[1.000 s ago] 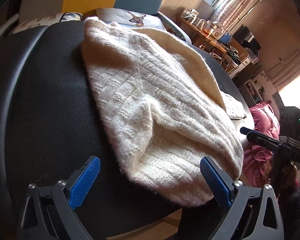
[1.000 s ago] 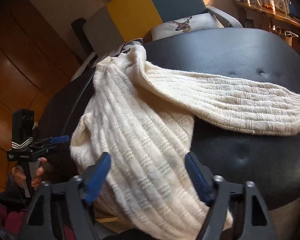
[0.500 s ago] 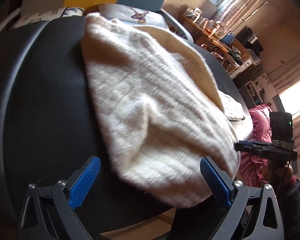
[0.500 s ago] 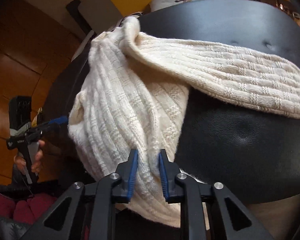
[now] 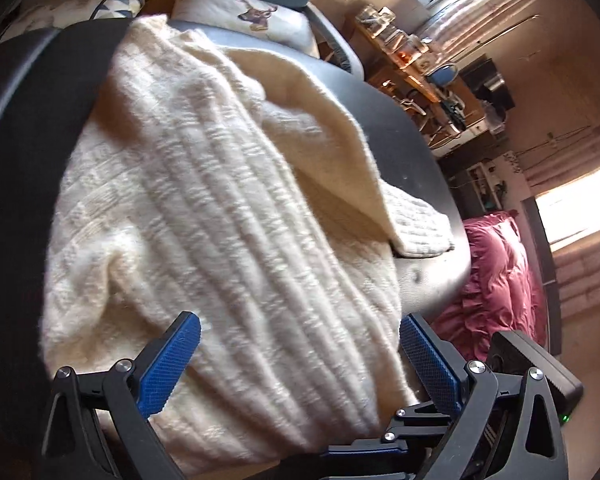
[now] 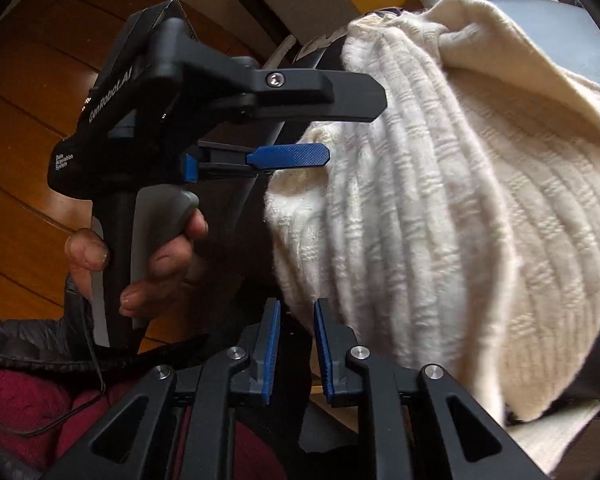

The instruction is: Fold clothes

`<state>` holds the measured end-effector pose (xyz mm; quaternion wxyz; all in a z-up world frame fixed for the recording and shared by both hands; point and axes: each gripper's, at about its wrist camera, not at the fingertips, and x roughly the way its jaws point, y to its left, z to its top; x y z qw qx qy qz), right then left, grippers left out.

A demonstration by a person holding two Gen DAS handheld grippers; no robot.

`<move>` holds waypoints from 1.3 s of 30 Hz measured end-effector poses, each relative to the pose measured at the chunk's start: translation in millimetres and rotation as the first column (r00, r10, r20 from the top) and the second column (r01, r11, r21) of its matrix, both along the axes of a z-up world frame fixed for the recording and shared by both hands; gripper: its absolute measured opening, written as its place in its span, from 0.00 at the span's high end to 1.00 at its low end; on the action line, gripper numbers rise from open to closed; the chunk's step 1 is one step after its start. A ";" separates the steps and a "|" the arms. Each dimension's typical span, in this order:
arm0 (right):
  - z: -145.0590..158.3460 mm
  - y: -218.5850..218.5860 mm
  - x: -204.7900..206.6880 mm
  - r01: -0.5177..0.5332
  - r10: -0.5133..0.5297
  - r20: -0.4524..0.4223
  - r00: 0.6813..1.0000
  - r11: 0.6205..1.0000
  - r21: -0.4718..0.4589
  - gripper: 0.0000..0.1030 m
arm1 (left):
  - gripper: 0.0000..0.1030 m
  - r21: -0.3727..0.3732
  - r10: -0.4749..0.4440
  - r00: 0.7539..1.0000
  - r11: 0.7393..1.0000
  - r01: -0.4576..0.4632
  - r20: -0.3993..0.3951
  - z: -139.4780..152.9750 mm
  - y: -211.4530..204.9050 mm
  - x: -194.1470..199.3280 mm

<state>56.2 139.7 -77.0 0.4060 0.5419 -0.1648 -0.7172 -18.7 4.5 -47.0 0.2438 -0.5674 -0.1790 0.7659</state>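
A cream ribbed knit sweater [image 5: 228, 208] lies bunched on a black padded seat [image 5: 404, 132], one sleeve [image 5: 416, 224] trailing to the right. My left gripper [image 5: 300, 360] is open, its blue pads [image 5: 172, 364] straddling the near hem. In the right wrist view the left gripper [image 6: 352, 128] shows side-on against the sweater's [image 6: 440, 220] left edge, held by a hand [image 6: 160, 256]. My right gripper [image 6: 296, 340] is nearly closed, with the hem at its tips. The gap lower between the pads looks dark.
A deer-print cushion [image 5: 252, 12] and a yellow and blue chair back sit behind the seat. A magenta garment [image 5: 496, 280] lies on the floor at the right. A cluttered shelf [image 5: 404, 44] lines the far wall. Wooden flooring [image 6: 32, 80] is on the left.
My right gripper closed on the hem and swung left until it is beside the left gripper. The sweater bunched toward me. The left gripper moved in over the hem, still open.
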 end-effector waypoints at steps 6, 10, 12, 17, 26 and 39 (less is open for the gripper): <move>16.3 43.1 11.3 0.141 -0.142 -0.054 0.988 0.990 -0.028 0.73 | 0.02 0.029 -0.006 1.000 1.000 0.007 -0.022 19.7 2.9 -7.4; 12.8 88.1 9.6 0.296 -0.293 -0.082 0.953 0.955 0.020 0.69 | 0.02 0.060 -0.064 0.997 0.996 0.061 0.039 11.4 31.9 -8.0; 2.0 97.3 6.8 0.312 -0.310 -0.055 0.949 0.949 0.038 0.69 | 0.02 0.057 -0.088 0.994 0.995 0.085 0.066 4.8 45.0 -4.6; 0.0 100.6 6.8 0.322 -0.321 -0.064 0.945 0.947 0.006 0.69 | 0.02 0.038 -0.132 0.987 0.991 0.129 0.091 0.1 59.3 2.8; -20.3 106.9 4.7 0.218 -0.205 0.113 0.972 0.968 -0.122 0.69 | 0.02 0.117 -0.188 0.977 0.977 0.176 0.099 10.1 61.1 5.4; -5.4 31.5 -9.7 0.051 -0.051 0.001 0.999 0.998 -0.035 0.69 | 0.39 0.032 -0.272 0.951 0.962 0.270 0.149 0.7 59.1 21.2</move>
